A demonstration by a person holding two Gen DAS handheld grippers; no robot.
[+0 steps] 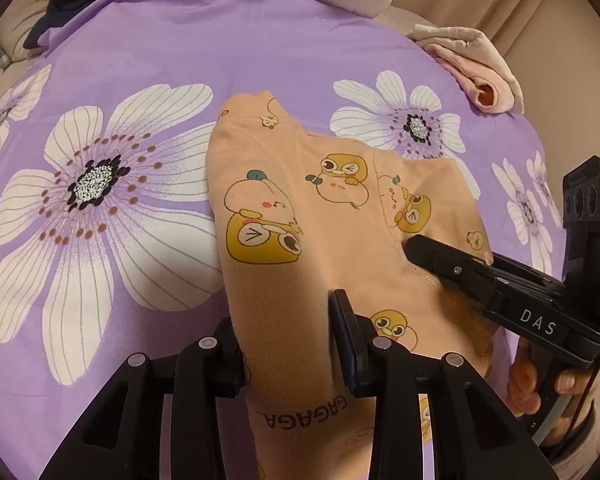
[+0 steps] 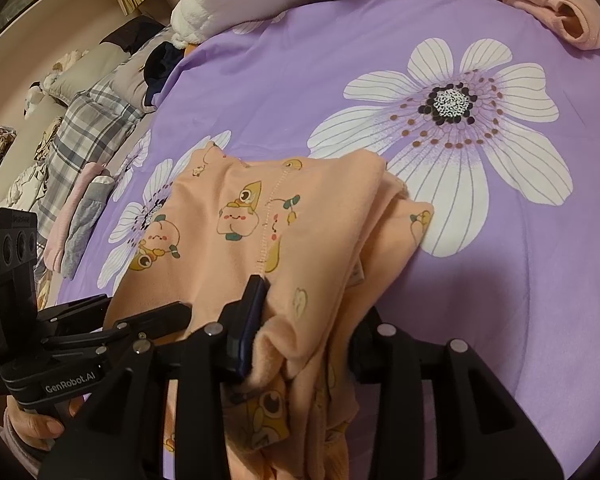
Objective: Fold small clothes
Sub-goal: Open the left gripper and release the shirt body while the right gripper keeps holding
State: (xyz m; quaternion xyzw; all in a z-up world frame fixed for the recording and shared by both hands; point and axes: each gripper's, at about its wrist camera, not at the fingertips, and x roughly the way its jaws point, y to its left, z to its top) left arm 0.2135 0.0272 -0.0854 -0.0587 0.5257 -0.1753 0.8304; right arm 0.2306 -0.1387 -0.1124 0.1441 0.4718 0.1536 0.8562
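While both grippers grip its near end, the peach garment (image 1: 300,208) lies near the middle of the bed (image 1: 260,40), its far part resting on the purple sheet and its near part lifted off it. The left gripper (image 1: 288,344) has its fingers closed on a fold of the cloth; the right gripper (image 2: 300,344) is likewise clamped on a bunched edge, with layers hanging below it. By my reading the fold is underway — the garment already looks doubled along one side, judging from the stacked layers in the right wrist view — but it is not yet a flat, finished packet.

Counted: one peach garment in hand; one pink garment (image 1: 480,76) bundled at the far right edge of the bed; and — in the right wrist view — what looks like a small stack of pink and grey pieces (image 2: 80,220) at the left edge. Whether that stack is finished work I cannot tell.
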